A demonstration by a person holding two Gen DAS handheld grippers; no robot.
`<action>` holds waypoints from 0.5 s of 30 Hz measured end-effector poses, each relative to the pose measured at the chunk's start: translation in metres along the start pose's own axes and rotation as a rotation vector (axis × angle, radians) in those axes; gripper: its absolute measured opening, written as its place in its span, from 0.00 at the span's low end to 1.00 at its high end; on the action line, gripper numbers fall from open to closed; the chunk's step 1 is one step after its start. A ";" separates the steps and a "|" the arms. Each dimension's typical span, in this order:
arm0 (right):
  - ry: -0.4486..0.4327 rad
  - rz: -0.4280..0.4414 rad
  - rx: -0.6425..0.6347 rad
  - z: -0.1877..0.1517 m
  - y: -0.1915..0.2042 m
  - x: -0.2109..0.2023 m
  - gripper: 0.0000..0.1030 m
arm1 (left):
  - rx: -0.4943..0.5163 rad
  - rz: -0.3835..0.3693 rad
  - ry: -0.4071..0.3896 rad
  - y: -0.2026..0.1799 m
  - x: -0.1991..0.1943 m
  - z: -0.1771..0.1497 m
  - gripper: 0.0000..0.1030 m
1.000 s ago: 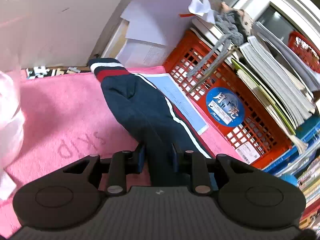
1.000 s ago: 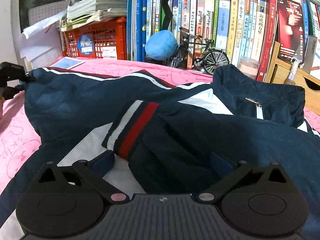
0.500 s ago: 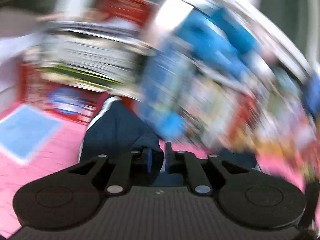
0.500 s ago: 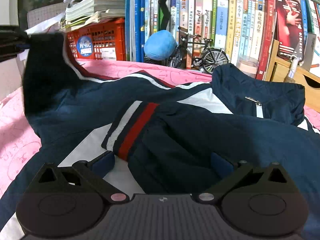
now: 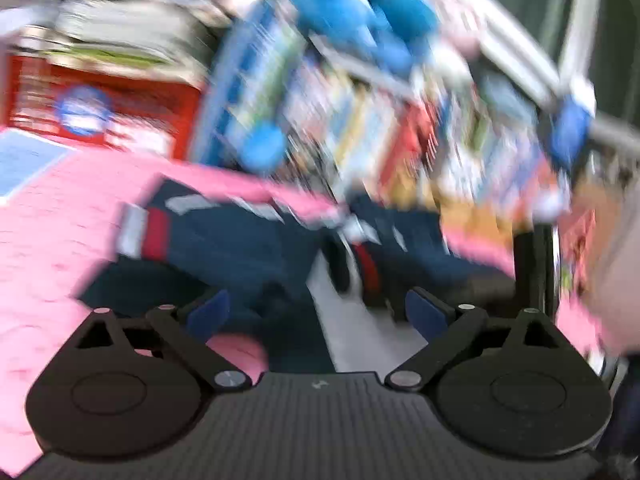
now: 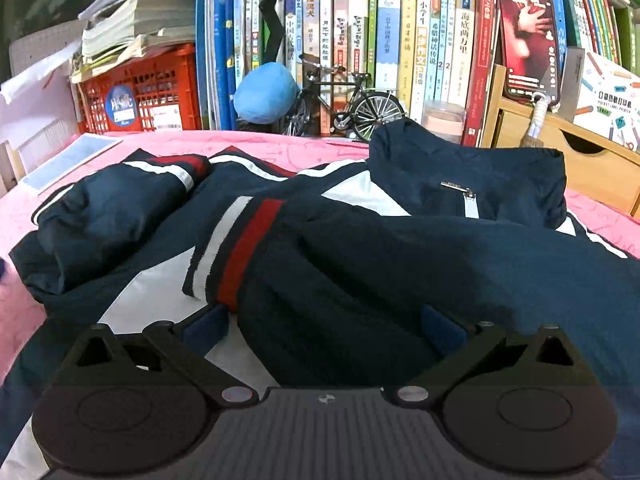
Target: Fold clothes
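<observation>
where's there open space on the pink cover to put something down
Bare pink cover lies left of the navy jacket, bordered by the blue sheet. A strip shows before the red crate. The books and model bicycle crowd the back.

jacket (image 6: 400, 264): navy, white panels, red-white cuffs | cloth (image 6: 256, 146): pink | crate (image 6: 160, 88): red

We look along the right gripper (image 6: 324, 328), its jaws spread wide over a navy jacket (image 6: 400, 256) lying on a pink cloth (image 6: 256, 148). A sleeve cuff (image 6: 236, 252) banded white and red lies across the jacket's middle, just beyond the left finger (image 6: 204, 326); a second sleeve (image 6: 108, 212) is folded in at far left. The collar (image 6: 472, 176) stands at far right. Behind are an orange crate (image 6: 160, 92), a model bicycle (image 6: 344, 104) and a row of books (image 6: 400, 48).
</observation>
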State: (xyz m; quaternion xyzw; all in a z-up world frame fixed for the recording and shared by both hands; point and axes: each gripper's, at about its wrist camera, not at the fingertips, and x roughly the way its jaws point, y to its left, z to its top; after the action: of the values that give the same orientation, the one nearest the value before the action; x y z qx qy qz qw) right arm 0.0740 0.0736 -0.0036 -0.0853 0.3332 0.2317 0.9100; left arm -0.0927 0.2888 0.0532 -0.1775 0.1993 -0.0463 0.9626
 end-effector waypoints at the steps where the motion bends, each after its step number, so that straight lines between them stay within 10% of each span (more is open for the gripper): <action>1: 0.000 -0.001 -0.001 0.000 0.000 0.000 1.00 | -0.010 0.054 -0.040 0.007 -0.004 0.001 0.95; 5: -0.011 -0.022 -0.027 0.000 0.004 -0.003 1.00 | -0.066 0.326 -0.085 0.037 0.004 0.004 0.95; 9: -0.078 -0.045 -0.142 0.003 0.030 -0.016 0.98 | -0.169 0.453 0.042 0.058 0.034 0.003 0.92; 15: -0.254 0.148 -0.382 0.024 0.102 -0.045 0.98 | -0.201 0.442 0.020 0.066 0.027 0.000 0.95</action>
State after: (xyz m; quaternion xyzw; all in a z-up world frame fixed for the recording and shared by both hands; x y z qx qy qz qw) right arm 0.0091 0.1543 0.0437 -0.2014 0.1717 0.3652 0.8925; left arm -0.0668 0.3456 0.0194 -0.2242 0.2463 0.1837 0.9248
